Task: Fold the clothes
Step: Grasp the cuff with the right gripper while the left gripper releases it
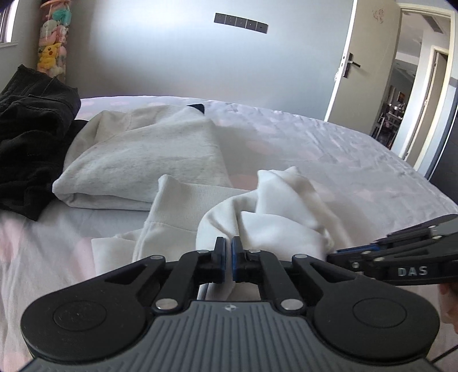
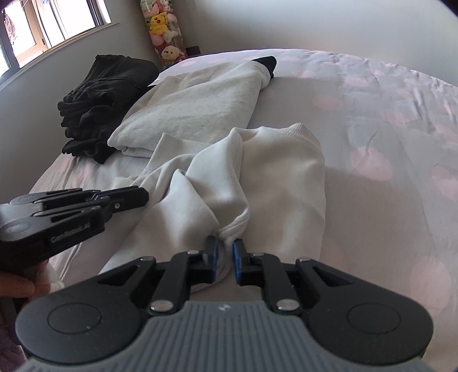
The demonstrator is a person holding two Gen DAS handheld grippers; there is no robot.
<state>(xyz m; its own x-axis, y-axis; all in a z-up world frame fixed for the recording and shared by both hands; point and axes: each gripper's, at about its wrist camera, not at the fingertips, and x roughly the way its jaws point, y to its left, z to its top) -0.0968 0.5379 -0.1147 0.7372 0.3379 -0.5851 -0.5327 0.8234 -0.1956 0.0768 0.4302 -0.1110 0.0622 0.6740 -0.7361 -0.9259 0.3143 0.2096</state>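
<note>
Bedroom, bed (image 2: 372, 94) w/ pink-spotted sheet. Folded white top (image 2: 194, 106) and black pile (image 2: 108, 100) sit far side: judged done. White sweatshirt (image 2: 272, 177) bunched mid-bed, unfolded. Left gripper (image 1: 228, 253) pinched on its fabric; right gripper (image 2: 224, 251) narrow, cloth between pads. Open door (image 1: 363, 60) only in left view; window (image 2: 57, 25) only right.

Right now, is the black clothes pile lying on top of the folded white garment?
No: in the right wrist view the black pile sits beside the folded white garment, toward the window, not on it.
</note>
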